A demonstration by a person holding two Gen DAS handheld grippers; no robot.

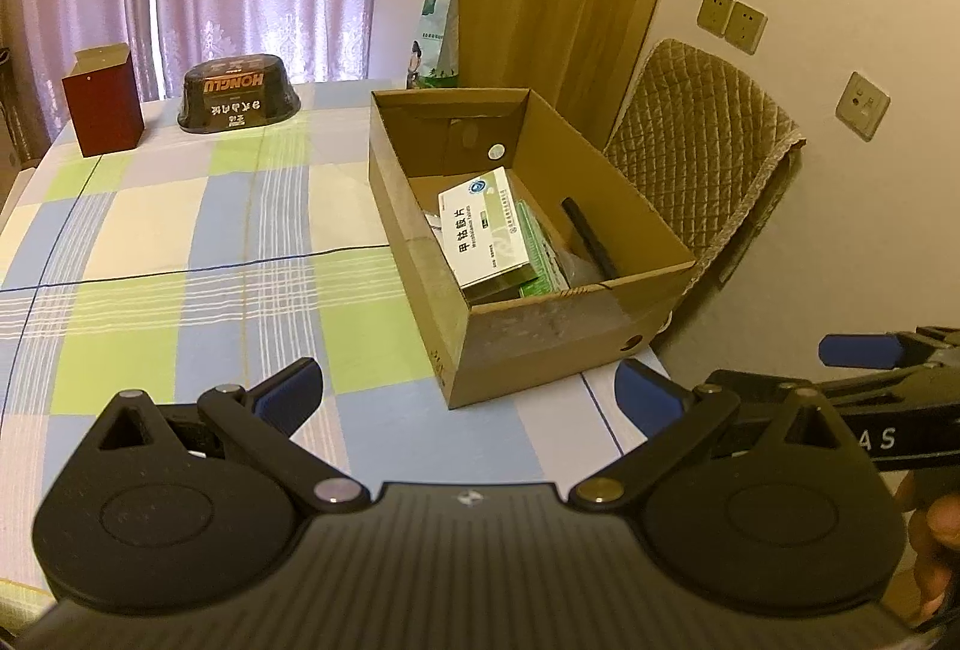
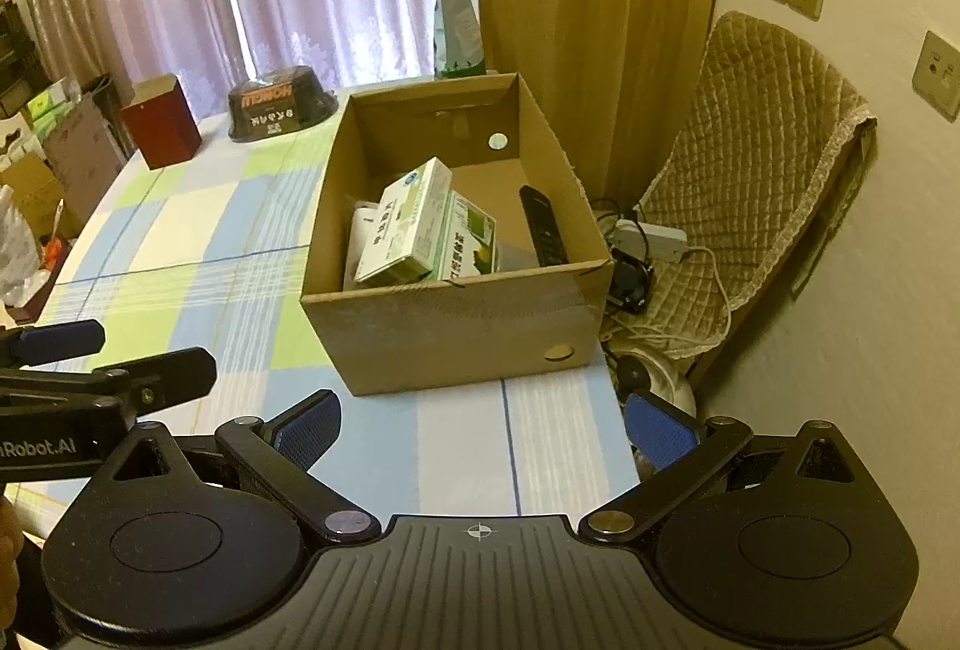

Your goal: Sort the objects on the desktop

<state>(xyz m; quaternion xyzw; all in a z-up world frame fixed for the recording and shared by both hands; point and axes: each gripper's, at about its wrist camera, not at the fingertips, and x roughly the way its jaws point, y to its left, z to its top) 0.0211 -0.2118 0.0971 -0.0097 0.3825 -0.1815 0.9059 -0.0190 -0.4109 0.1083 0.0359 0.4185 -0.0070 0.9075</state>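
Note:
An open cardboard box [image 1: 540, 344] [image 2: 444, 332] stands at the table's right edge. Inside lie a white and green medicine carton [image 1: 486, 236] [image 2: 408, 224], a second green carton [image 2: 471, 242] under it, and a black remote [image 1: 591, 236] [image 2: 543, 224] along the right wall. My left gripper [image 1: 471, 398] hovers open over the tablecloth, short of the box's near corner, holding nothing. My right gripper [image 2: 483, 431] is open too, in front of the box's near wall, empty. Each gripper shows at the edge of the other's view.
A dark red box [image 1: 105, 107] [image 2: 162, 119] and a black oval tin [image 1: 240, 95] [image 2: 282, 107] stand at the far left of the checked tablecloth [image 1: 180, 242]. A green bag [image 1: 438, 26] leans behind the box. A quilted chair [image 2: 762, 158] with cables is right of the table.

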